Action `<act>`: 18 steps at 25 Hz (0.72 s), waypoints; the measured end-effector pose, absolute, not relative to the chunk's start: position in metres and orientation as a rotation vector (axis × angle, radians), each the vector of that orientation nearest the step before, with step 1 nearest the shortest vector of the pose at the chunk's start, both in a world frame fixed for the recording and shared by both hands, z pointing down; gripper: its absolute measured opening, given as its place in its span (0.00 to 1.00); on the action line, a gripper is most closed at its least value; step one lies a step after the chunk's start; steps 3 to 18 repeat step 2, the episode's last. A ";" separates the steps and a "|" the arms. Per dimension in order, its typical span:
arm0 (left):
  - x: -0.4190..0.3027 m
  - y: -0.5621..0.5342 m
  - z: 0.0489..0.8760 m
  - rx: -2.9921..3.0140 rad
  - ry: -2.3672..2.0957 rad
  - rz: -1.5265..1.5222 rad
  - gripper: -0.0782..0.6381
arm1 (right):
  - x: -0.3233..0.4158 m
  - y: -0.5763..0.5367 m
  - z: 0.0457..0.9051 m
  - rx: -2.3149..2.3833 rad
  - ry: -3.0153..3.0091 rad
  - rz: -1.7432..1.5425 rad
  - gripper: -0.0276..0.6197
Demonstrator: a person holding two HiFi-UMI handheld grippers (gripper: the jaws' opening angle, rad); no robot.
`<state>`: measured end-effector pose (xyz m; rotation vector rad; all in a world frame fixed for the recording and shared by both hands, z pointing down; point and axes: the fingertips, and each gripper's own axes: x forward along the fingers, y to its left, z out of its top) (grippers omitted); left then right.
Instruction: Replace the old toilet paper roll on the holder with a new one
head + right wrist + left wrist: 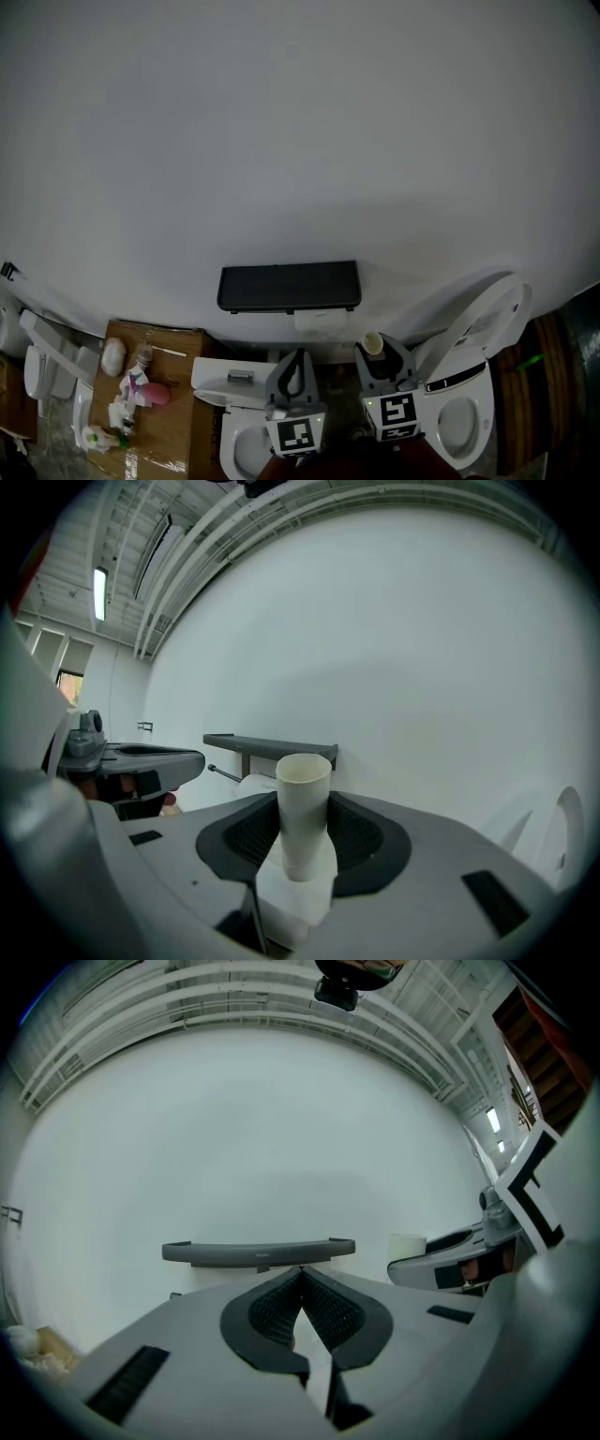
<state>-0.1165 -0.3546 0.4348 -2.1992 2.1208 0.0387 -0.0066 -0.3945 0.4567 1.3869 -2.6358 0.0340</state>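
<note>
Two grippers are up in front of a plain white wall. The right gripper is clamped on a cardboard tube, its pads pressing both sides. The tube stands upright, long axis vertical, its open end pointing at the ceiling. A scrap of white tissue clings round its lower end, down between the jaws. The left gripper is closed tight, tips meeting, with nothing in it. It points level at the wall.

On the wall ahead hangs a dark holder shelf, long and flat. A white roll sits just under its right half. A thin rod shows under the shelf in the right gripper view.

To the right stands a white toilet with its lid raised against the wall. To the left is a cardboard box, small clutter along its left edge, a pink item among it. White beams run across the ceiling.
</note>
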 end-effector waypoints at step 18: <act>-0.115 -0.356 0.435 -2.198 2.121 0.038 0.13 | -0.005 -0.397 0.457 1.388 -2.636 0.036 0.30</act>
